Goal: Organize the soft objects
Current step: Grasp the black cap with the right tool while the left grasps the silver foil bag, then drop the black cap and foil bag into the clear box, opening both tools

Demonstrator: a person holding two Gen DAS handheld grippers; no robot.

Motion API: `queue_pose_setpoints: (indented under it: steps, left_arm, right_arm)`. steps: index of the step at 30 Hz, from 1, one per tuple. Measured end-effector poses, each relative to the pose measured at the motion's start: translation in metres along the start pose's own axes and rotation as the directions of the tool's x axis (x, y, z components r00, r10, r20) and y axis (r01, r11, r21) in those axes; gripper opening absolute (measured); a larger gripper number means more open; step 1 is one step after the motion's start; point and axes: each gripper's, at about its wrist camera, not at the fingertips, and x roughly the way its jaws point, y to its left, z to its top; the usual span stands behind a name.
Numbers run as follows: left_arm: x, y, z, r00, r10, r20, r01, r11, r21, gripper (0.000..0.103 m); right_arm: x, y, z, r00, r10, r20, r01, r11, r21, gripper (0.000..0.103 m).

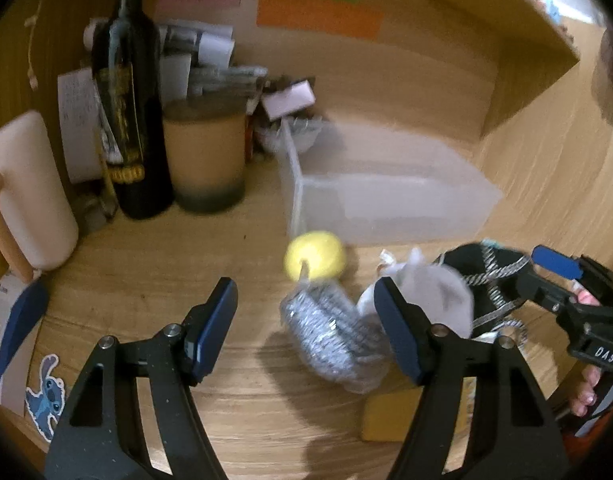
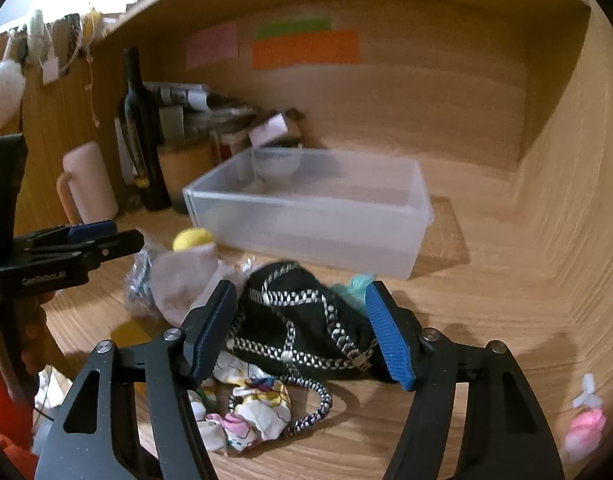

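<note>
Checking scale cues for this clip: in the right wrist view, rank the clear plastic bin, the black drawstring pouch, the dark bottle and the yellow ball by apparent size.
1. clear plastic bin
2. black drawstring pouch, though it lies nearest the camera, which inflates it
3. dark bottle
4. yellow ball, partly hidden by the grey cloth

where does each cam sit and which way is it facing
Left wrist: on the left gripper, facing the steel scrubber and bottle; its open jaws and the right gripper show.
Right wrist: on that gripper, facing the black pouch; open jaws show.
Shared: clear bin, yellow ball, pouch.
</note>
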Motion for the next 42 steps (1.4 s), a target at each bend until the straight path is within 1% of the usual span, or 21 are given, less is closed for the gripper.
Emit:
queue_pose_setpoints:
  steps: [5, 7, 8, 9, 10, 12, 13, 16, 17, 18, 21, 24, 27, 31, 34, 39, 42]
  left_arm:
    - [0.023, 0.005, -0.010, 0.995, -0.019, -0.096, 0.017, 1.000, -0.021, 0.071]
    - [0.029, 0.005, -0.012, 0.993, -0.035, -0.114, 0.032, 0.999, -0.031, 0.071]
    - [0.031, 0.005, -0.013, 0.992, -0.039, -0.119, 0.036, 0.999, -0.032, 0.070]
    - [0.032, 0.004, -0.014, 0.992, -0.042, -0.120, 0.039, 0.999, -0.030, 0.067]
    - [0.033, 0.003, -0.014, 0.992, -0.047, -0.121, 0.044, 0.999, -0.026, 0.064]
    - [0.035, 0.000, -0.014, 0.990, -0.065, -0.127, 0.063, 0.998, -0.019, 0.050]
    - [0.037, -0.001, -0.014, 0.989, -0.071, -0.128, 0.070, 0.997, -0.017, 0.046]
    - [0.038, -0.005, -0.015, 0.991, -0.060, -0.117, 0.061, 0.998, -0.001, 0.039]
    - [0.038, -0.006, -0.016, 0.991, -0.062, -0.116, 0.063, 0.998, 0.001, 0.035]
    - [0.038, -0.007, -0.016, 0.991, -0.065, -0.114, 0.066, 0.998, 0.000, 0.034]
    - [0.039, -0.007, -0.015, 0.991, -0.076, -0.109, 0.075, 0.997, -0.013, 0.026]
    - [0.032, -0.005, -0.013, 0.992, -0.082, -0.096, 0.080, 0.997, -0.022, 0.024]
    - [0.025, -0.005, -0.009, 0.994, -0.084, -0.069, 0.083, 0.996, -0.018, 0.023]
    - [0.005, -0.007, -0.003, 0.996, -0.090, -0.014, 0.090, 0.996, -0.003, 0.023]
    - [-0.005, -0.011, 0.005, 0.996, -0.082, 0.027, 0.082, 0.997, 0.014, 0.023]
    - [-0.019, -0.016, 0.028, 0.993, -0.073, 0.098, 0.069, 0.997, 0.036, 0.023]
    - [-0.022, -0.017, 0.042, 0.989, -0.083, 0.126, 0.079, 0.996, 0.038, 0.023]
  right_arm:
    - [0.018, -0.004, -0.003, 0.997, -0.004, -0.071, 0.005, 1.000, 0.009, 0.063]
    - [0.024, -0.005, -0.004, 0.995, -0.013, -0.095, 0.014, 1.000, 0.006, 0.054]
    - [0.027, -0.006, -0.005, 0.994, -0.012, -0.106, 0.013, 1.000, 0.007, 0.046]
    - [0.030, -0.006, -0.005, 0.994, -0.013, -0.110, 0.014, 1.000, 0.010, 0.040]
    - [0.031, -0.007, -0.006, 0.993, -0.014, -0.113, 0.015, 1.000, 0.014, 0.036]
    - [0.033, -0.011, -0.007, 0.993, -0.014, -0.116, 0.018, 1.000, 0.026, 0.025]
    - [0.033, -0.013, -0.007, 0.993, -0.011, -0.115, 0.015, 0.999, 0.035, 0.024]
    - [0.032, -0.017, -0.006, 0.995, -0.002, -0.102, 0.007, 0.998, 0.055, 0.018]
    - [0.032, -0.017, -0.006, 0.996, -0.002, -0.095, 0.007, 0.998, 0.056, 0.016]
    - [0.031, -0.016, -0.005, 0.996, -0.001, -0.088, 0.006, 0.998, 0.056, 0.014]
    - [0.025, -0.016, -0.003, 0.998, 0.000, -0.059, 0.003, 0.999, 0.053, 0.013]
    - [0.019, -0.014, 0.004, 1.000, 0.001, -0.027, 0.000, 0.999, 0.047, 0.013]
    - [0.010, -0.014, 0.011, 1.000, 0.005, 0.010, -0.006, 0.999, 0.044, 0.013]
    - [-0.003, -0.015, 0.021, 0.998, 0.000, 0.063, -0.003, 0.999, 0.044, 0.013]
    - [-0.010, -0.017, 0.031, 0.995, 0.005, 0.100, -0.011, 0.998, 0.058, 0.012]
    - [-0.019, -0.019, 0.046, 0.987, -0.025, 0.157, 0.016, 0.998, 0.060, 0.012]
    - [-0.022, -0.021, 0.054, 0.982, -0.038, 0.186, 0.027, 0.998, 0.060, 0.012]
